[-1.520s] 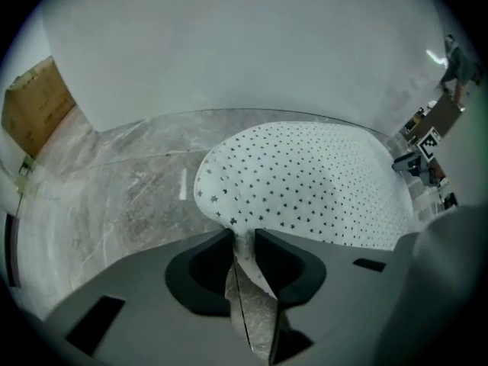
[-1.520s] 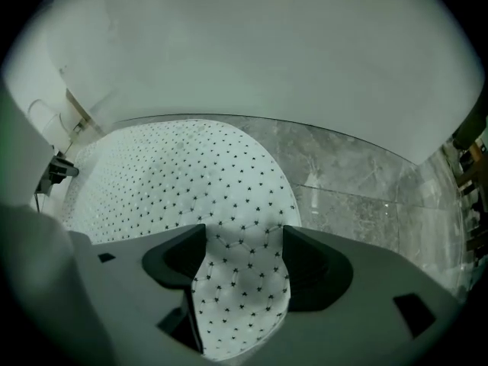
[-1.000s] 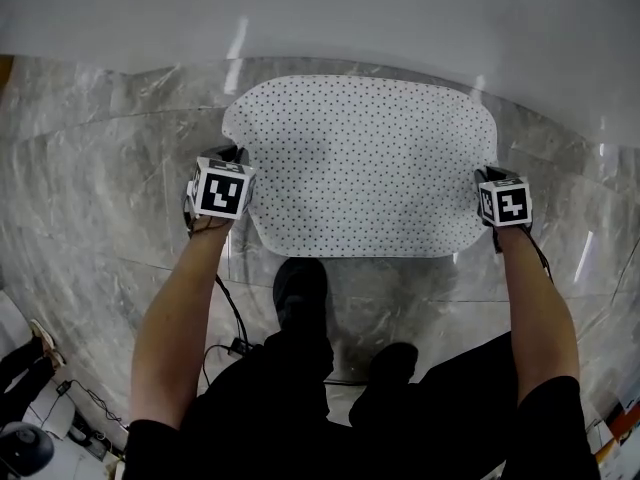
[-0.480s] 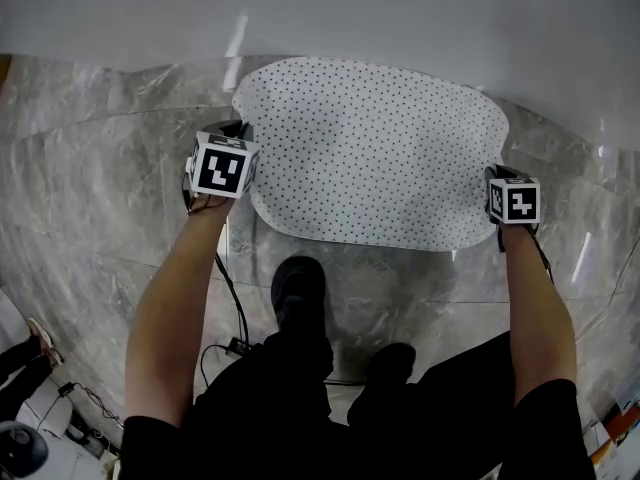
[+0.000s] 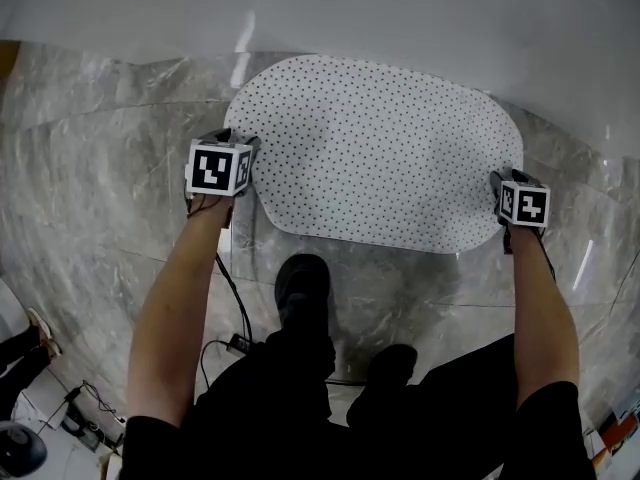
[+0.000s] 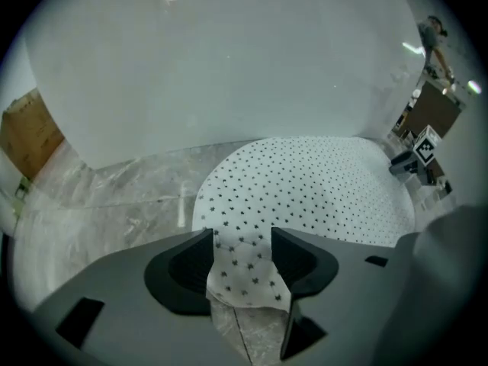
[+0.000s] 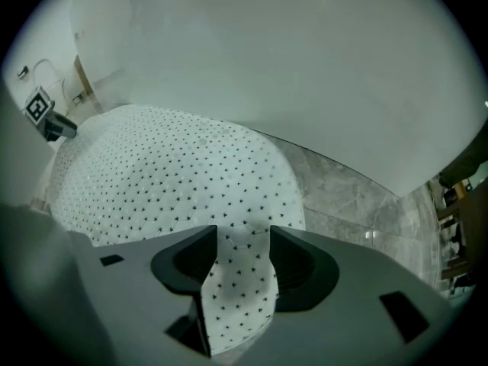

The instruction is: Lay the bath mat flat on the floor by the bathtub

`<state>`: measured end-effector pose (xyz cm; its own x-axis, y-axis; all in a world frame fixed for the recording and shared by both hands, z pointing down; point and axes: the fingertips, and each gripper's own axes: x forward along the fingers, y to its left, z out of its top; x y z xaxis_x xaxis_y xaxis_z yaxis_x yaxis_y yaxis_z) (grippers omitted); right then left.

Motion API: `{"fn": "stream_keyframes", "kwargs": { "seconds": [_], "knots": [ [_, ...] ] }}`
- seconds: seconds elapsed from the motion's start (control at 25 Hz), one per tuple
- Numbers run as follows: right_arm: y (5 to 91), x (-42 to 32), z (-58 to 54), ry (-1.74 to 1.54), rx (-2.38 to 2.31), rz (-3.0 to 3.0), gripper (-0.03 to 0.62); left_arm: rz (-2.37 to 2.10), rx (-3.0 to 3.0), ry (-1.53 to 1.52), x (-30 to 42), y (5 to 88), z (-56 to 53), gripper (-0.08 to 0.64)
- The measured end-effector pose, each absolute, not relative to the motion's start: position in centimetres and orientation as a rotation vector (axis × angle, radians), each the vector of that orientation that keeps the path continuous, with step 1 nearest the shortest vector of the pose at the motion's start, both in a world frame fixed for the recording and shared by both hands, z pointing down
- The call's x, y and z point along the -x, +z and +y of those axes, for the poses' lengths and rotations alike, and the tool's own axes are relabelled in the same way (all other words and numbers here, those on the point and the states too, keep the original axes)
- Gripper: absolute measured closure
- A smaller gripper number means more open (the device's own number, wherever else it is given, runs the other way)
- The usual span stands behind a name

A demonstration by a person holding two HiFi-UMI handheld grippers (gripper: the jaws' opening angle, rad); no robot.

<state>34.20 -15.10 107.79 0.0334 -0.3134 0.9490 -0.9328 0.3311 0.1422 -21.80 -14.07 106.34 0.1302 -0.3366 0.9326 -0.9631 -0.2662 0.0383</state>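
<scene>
Head view: bath mat (image 5: 380, 153) sits in the upper middle of the frame, spread out on the grey marble floor (image 5: 100, 168), its far long edge tight along the bathtub (image 5: 320, 8) wall. The left gripper (image 5: 232, 146) is at the mat's left end and the right gripper (image 5: 506, 180) at its right end, both pointing steeply down. The person's shoe (image 5: 302, 288) is just below the mat's near edge, apart from it. No folds or bunching visible from here, so placement looks essentially done. Left gripper view: left gripper (image 6: 242, 254) jaws have just been opening and stand apart. The end of the mat (image 6: 305, 189) runs between them, but the pads aren't clamping it, so it's released. The strip between the jaws ends in a slightly ragged edge with bare floor below; I can't tell whether that tip is fully down or a bit lifted. The bathtub (image 6: 229, 59) fills the top of the frame. Right gripper view: same story. The right gripper (image 7: 242, 258) jaws have just been opening, the mat (image 7: 175, 181) end lies in the gap, and there's no grip on it. The bathtub (image 7: 305, 75) curves across the upper right, with the mat edge close to it. Remaining, as I judge it: pull both grippers clear without dragging the ends, then check that both tips lie down. Mat look: white, rounded oblong, with a regular grid of small dark star-like specks. It's thin and probably limp, so it should drape flat.
</scene>
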Motion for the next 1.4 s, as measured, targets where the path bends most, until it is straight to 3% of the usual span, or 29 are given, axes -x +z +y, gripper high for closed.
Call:
{"fn": "stream_keyframes", "kwargs": {
  "seconds": [0.24, 0.44, 0.76, 0.96, 1.2, 1.4],
  "knots": [
    [107.9, -35.1, -14.1, 0.754, -1.214, -1.472, 0.353, -1.278, -1.608, 0.908, 22.7, 107.3, -10.6, 0.314],
    [108.2, -34.1, -14.3, 0.574, -1.12, -1.48, 0.356, -1.351, -1.58, 1.007, 24.6, 107.0, -8.3, 0.311],
    [108.6, -32.9, -13.8, 0.546, -1.067, -1.488, 0.454, -1.105, -1.64, 0.962, 19.8, 107.9, -4.5, 0.325],
    [108.5, -32.4, -13.8, 0.493, -1.056, -1.484, 0.489, -1.198, -1.665, 1.178, 19.5, 106.8, -4.0, 0.325],
    [108.6, -32.1, -13.6, 0.462, -1.032, -1.484, 0.503, -1.259, -1.76, 1.325, 19.2, 105.4, -4.0, 0.325],
    [108.0, -31.7, -13.5, 0.398, -1.001, -1.488, 0.503, -1.174, -1.719, 1.254, 18.9, 107.3, -2.5, 0.33]
  ]
}}
